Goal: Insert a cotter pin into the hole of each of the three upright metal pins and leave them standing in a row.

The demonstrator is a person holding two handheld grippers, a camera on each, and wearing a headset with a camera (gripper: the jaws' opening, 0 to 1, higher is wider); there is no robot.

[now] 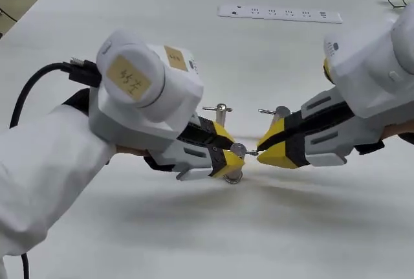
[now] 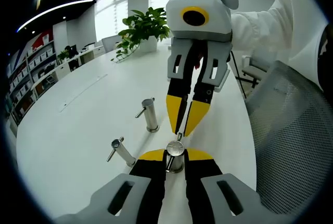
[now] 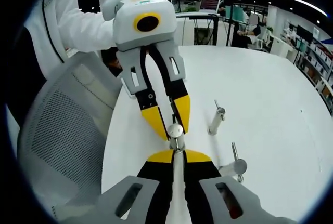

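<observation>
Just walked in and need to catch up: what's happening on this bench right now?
A person works two handheld grippers over a white table. The left gripper is clamped on one metal pin, and the right gripper holds a cotter pin at that pin's head. Behind them stand a second pin and a third pin, each already with a cotter pin through it.

The white table (image 1: 162,240) carries three metal pins (image 2: 150,116), a power strip (image 1: 279,13) and a potted plant (image 2: 145,26).
</observation>
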